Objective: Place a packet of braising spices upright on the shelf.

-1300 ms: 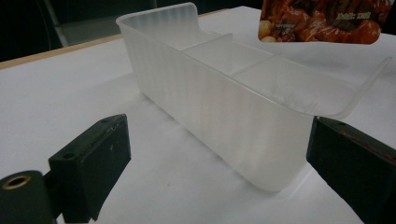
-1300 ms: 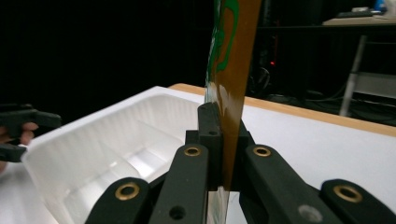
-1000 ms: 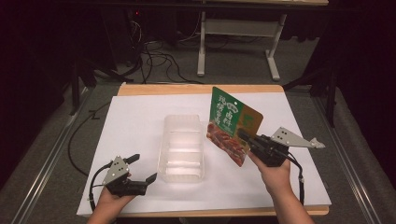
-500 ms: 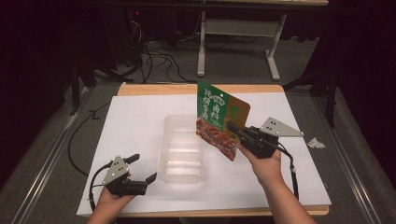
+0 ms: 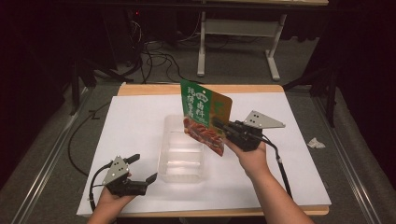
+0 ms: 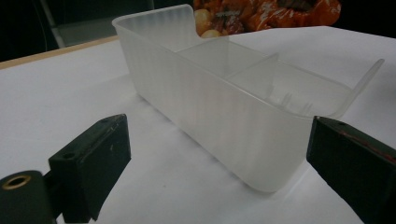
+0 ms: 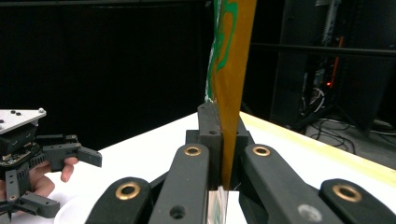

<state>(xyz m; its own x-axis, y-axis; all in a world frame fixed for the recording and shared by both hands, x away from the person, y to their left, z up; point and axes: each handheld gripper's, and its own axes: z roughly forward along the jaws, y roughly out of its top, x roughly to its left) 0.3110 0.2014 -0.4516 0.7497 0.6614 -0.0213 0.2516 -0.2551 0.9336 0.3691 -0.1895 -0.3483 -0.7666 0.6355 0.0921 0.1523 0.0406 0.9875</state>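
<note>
My right gripper [image 5: 220, 125] is shut on a green and orange snack pouch [image 5: 204, 116], held upright in the air over the right edge of a clear plastic tray [image 5: 182, 173]. In the right gripper view the pouch [image 7: 231, 70] stands edge-on, clamped between the jaws of my right gripper [image 7: 223, 135]. My left gripper [image 5: 144, 169] rests open near the table's front left, just left of the tray, with nothing between its jaws. The left gripper view looks along my left gripper [image 6: 219, 154] at the tray's long wall [image 6: 219, 126], with the pouch's printed food [image 6: 266, 11] beyond.
White paper [image 5: 289, 158] covers the wooden table [image 5: 154, 88]. A crumpled white scrap [image 5: 315, 143] lies on the floor to the right. Behind the table are a desk frame [image 5: 236, 32] and cables [image 5: 154, 58]. The tray has dividers inside.
My right gripper has carried the pouch left and lifted it more upright, from beside the tray to over its right edge. The left gripper has stayed put.
</note>
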